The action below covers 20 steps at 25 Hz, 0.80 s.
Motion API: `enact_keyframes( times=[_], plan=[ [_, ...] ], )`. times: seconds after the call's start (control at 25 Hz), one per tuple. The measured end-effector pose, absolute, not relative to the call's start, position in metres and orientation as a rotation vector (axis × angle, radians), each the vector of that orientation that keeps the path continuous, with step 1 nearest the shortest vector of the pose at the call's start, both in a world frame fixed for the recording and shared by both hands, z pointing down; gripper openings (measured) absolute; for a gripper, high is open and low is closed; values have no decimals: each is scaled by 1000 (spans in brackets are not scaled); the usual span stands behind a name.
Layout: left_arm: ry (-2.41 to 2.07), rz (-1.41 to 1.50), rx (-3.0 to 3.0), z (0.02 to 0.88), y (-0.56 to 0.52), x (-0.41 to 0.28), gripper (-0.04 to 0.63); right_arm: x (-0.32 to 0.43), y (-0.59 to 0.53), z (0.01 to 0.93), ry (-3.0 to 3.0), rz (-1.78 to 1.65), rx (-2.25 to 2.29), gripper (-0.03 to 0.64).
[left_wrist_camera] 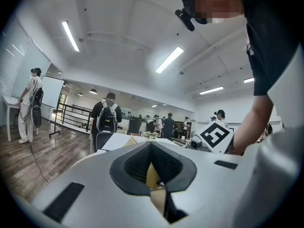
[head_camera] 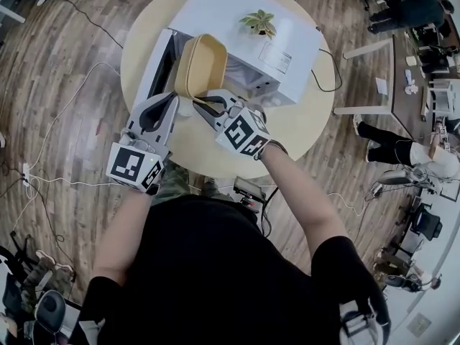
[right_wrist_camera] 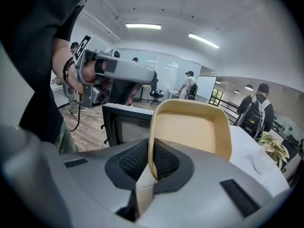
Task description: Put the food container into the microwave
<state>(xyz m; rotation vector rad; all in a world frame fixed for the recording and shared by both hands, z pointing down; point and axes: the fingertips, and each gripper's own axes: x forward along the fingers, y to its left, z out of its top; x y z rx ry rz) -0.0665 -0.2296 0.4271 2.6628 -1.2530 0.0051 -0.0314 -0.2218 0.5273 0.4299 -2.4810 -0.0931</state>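
Note:
A yellow food container (head_camera: 201, 63) stands on edge at the open front of a white microwave (head_camera: 237, 13) on the round table (head_camera: 309, 128). My right gripper (head_camera: 208, 106) is shut on its near rim; in the right gripper view the container (right_wrist_camera: 190, 127) rises straight out of the gripper (right_wrist_camera: 149, 167). My left gripper (head_camera: 175, 103) is at the container's lower left corner, and a beige edge is pinched inside it (left_wrist_camera: 152, 175). The microwave's black door (head_camera: 162, 63) hangs open to the left, and the same door (right_wrist_camera: 126, 125) is in the right gripper view.
A small potted plant (head_camera: 259, 22) sits on the microwave's top. Cables run across the wooden floor around the table. Several people stand in the room behind, and desks and chairs line the right side.

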Motion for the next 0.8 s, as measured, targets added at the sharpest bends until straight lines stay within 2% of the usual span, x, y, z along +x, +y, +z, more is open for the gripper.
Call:
enact_keyframes(
  times=[0.28, 0.8],
  plan=[
    [-1262, 8, 2652, 431, -234, -72, 18, -34, -211, 549, -2407, -181, 308, 31],
    [-1245, 32, 2644, 439, -237, -77, 18, -15, -213, 609, -2239, -23, 197, 31]
  ],
)
